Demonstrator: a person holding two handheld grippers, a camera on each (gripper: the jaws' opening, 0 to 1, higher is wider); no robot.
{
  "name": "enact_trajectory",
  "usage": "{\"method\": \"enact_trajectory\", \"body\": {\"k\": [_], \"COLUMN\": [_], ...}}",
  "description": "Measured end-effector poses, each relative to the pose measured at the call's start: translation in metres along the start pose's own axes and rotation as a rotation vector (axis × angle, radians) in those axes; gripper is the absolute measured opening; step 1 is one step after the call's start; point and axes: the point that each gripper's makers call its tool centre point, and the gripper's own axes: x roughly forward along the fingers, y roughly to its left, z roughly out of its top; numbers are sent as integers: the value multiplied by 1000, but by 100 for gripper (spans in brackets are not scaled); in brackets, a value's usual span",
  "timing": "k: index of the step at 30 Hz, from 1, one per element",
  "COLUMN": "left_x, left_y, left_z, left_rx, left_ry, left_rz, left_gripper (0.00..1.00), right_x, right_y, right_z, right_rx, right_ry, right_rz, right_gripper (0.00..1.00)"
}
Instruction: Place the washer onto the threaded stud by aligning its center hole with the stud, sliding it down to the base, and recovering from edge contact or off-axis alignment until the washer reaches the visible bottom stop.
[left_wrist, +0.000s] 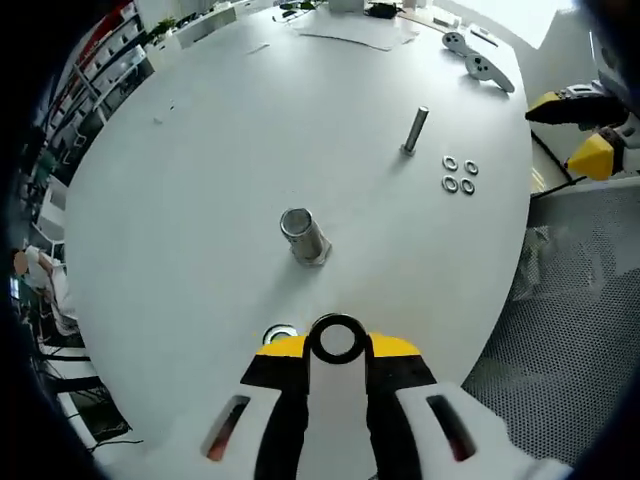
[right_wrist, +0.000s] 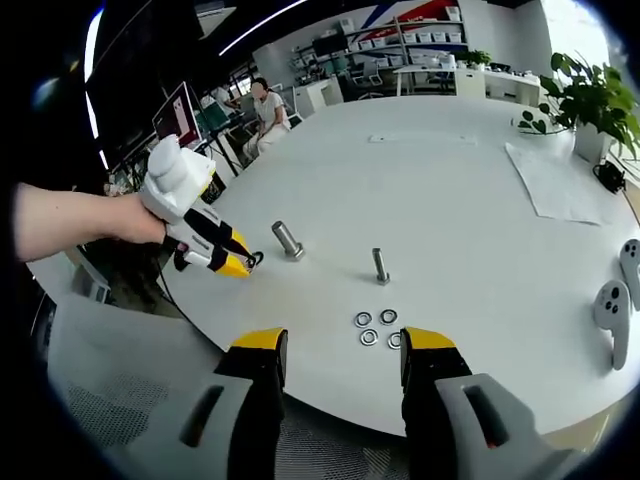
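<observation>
Left tool (left_wrist: 337, 345) clenched on a flat steel ring washer (left_wrist: 337, 339), short of the thick threaded steel stud (left_wrist: 304, 236) on the white counter (left_wrist: 200, 180) (thinner stud beyond). Right tool (right_wrist: 343, 345) released, near four spare washers (right_wrist: 376, 328). Best centred over the stud top, held level, then lowered.

The left gripper (left_wrist: 337, 343) is pinching a washer (left_wrist: 337, 339) between its yellow-tipped jaws, held upright just above the table's near edge. In the right gripper view that same gripper (right_wrist: 243, 263) is reaching in from the left, a bare hand (right_wrist: 135, 222) and forearm gripping its white body. The right gripper (right_wrist: 343, 350) is hovering at the table's near edge, jaws spread wide apart and holding nothing.
</observation>
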Motion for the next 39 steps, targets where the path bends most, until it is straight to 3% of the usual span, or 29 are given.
{"method": "enact_trajectory", "body": {"k": [7,14,29,39], "left_x": [-14,-19,-5,11], "left_y": [8,12,17,16], "left_z": [31,51,63,61], "left_rx": [35,60,72,119], "left_ry": [-38,-66,-49,9], "left_rz": [4,15,19,22], "left_gripper": [18,18,18,18], "right_x": [1,1,0,0], "right_y": [0,0,-1,0], "right_z": [0,0,2,3], "right_rx": [0,1,7,10], "right_ry": [-1,-1,-10,-14], "right_rz": [-1,0,-1,4], "right_gripper": [48,48,48,48]}}
